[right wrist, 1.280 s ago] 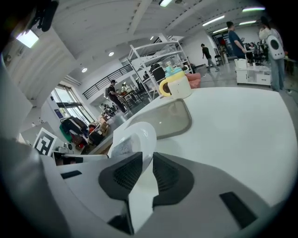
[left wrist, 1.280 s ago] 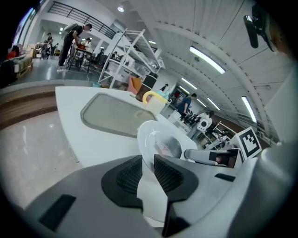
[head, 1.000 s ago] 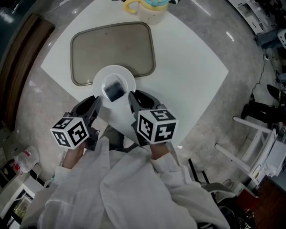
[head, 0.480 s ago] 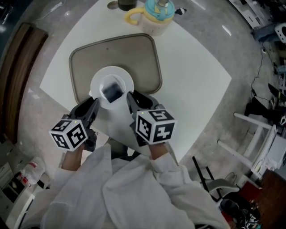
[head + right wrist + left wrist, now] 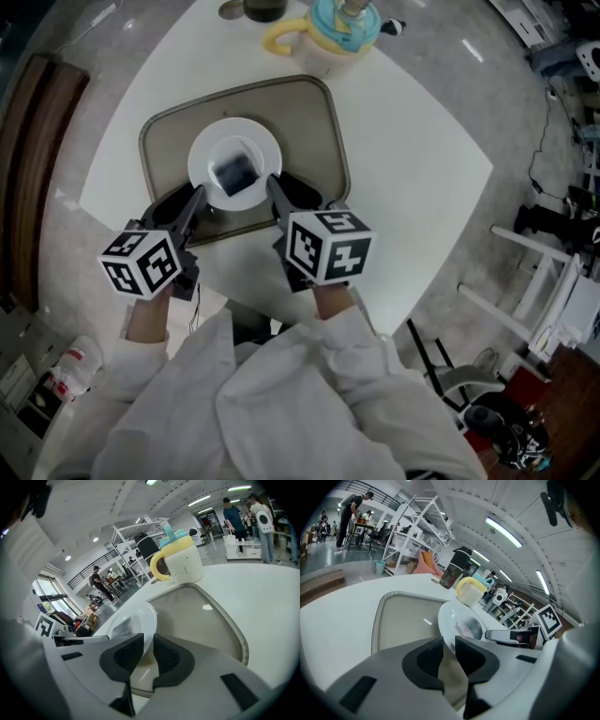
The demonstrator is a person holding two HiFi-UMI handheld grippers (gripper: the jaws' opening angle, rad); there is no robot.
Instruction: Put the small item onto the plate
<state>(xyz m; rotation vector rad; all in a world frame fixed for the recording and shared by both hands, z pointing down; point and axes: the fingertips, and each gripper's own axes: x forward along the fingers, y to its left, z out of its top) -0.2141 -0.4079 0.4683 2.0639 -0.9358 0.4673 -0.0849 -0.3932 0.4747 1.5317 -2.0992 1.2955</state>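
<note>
1. Small item [image 5: 234, 172], dark and squarish, sat right in the middle of the white plate [image 5: 202, 150].
2. Left gripper [image 5: 198, 194] was pinching the plate's near-left rim, and the right gripper [image 5: 271, 183] was clamped on the near-right rim.
3. Plate was over the grey tray [image 5: 319, 122] on the white table [image 5: 412, 159], with a yellow mug [image 5: 328, 37] beyond it.
</note>
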